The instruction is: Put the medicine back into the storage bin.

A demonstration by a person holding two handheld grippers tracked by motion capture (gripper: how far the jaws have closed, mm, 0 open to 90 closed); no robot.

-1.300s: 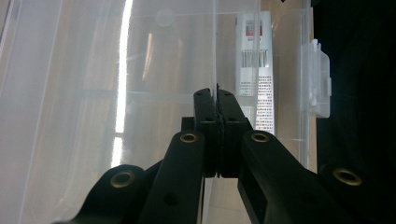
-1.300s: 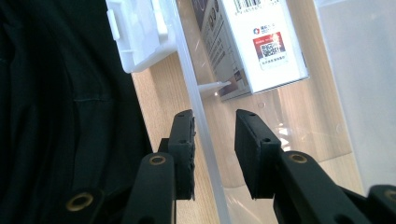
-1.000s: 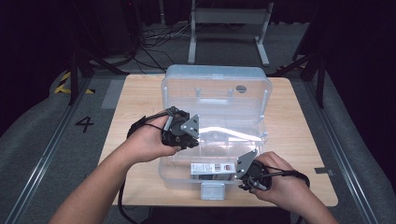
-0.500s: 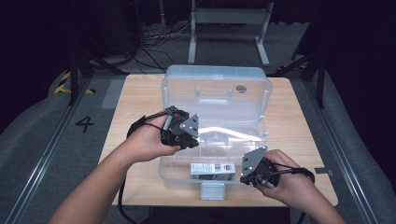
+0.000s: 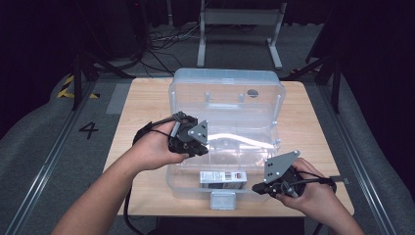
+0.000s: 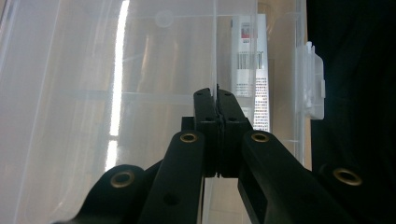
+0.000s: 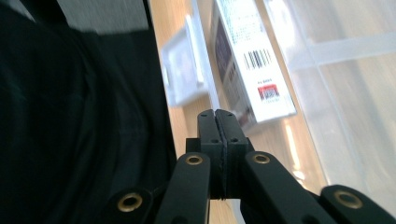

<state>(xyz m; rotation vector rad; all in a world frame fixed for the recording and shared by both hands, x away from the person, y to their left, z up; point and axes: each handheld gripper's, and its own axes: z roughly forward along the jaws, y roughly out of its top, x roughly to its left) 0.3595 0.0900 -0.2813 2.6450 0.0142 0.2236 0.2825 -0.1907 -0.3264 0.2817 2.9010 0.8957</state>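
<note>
Both jaws pressed together: left gripper (image 5: pixel 192 147) pinching clear bin (image 5: pixel 274 105) wall, right gripper (image 5: pixel 259 188) empty beside it.

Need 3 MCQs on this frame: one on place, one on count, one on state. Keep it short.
1. Where does the small box lie?
A. in the clear bin, near its front wall
B. on the floor
C. on the bare table left of the bin

2. How many grippers show in the high view?
A. one
B. two
C. three

3. How do the right gripper's jaws stand?
A. wide open
B. shut, with nothing between them
C. shut on the small box

Key:
1 A: the box with its barcode label sits inside the clear bin, just behind the front latch.
2 B: the left gripper is at the bin's left wall, and the right gripper is at its front right corner.
3 B: in the right gripper view the pads meet with no gap, and the box lies beyond them.
</note>
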